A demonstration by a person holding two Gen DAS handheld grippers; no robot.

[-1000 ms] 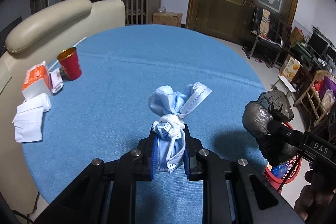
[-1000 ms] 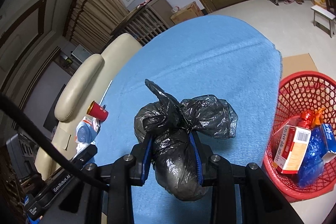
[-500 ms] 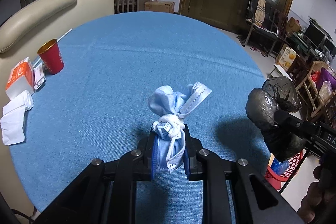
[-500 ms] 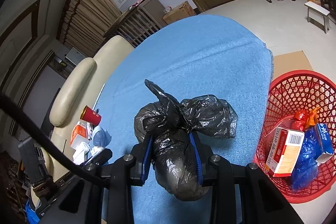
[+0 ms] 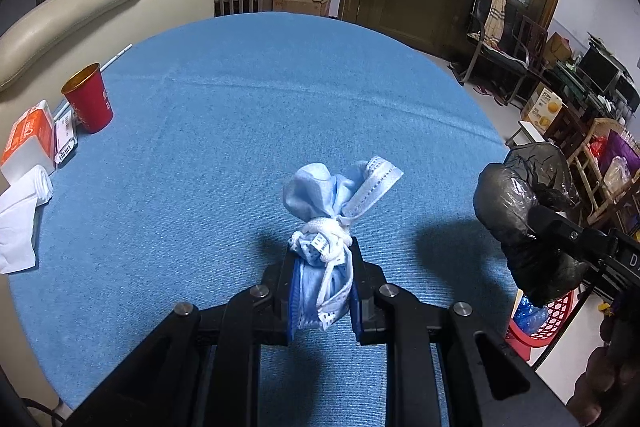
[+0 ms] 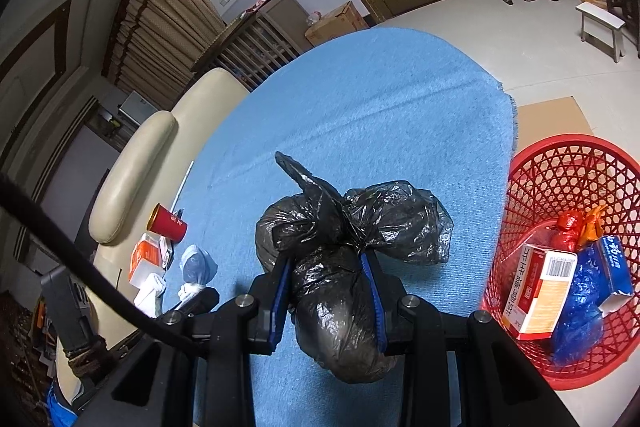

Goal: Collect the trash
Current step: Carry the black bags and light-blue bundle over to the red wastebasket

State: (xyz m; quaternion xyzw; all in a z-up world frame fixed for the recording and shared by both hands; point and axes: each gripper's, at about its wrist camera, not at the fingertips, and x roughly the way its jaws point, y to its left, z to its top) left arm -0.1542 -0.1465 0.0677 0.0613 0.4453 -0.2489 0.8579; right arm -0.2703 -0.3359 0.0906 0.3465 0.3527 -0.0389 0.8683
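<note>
My left gripper [image 5: 322, 287] is shut on a knotted blue face mask [image 5: 332, 211] and holds it above the blue round table [image 5: 260, 99]. My right gripper [image 6: 328, 291] is shut on a tied black plastic bag [image 6: 340, 267] near the table's right edge. The bag also shows in the left wrist view [image 5: 524, 211], and the mask in the right wrist view [image 6: 196, 267]. A red mesh basket [image 6: 568, 163] stands on the floor to the right of the table and holds a red and white box [image 6: 540, 291], blue wrapping [image 6: 580, 319] and a red bundle [image 6: 568, 227].
A red cup [image 5: 90, 99], an orange and white tissue pack [image 5: 28, 139], a small barcode packet [image 5: 66, 143] and white tissues [image 5: 20, 219] lie at the table's left edge. A cream sofa [image 5: 80, 15] stands behind them. Chairs [image 5: 504, 39] and cartons [image 5: 542, 105] stand at the right.
The left gripper with the mask has shifted back a little and the table items appear nearer. The right gripper with the bag has moved closer to the basket side.
</note>
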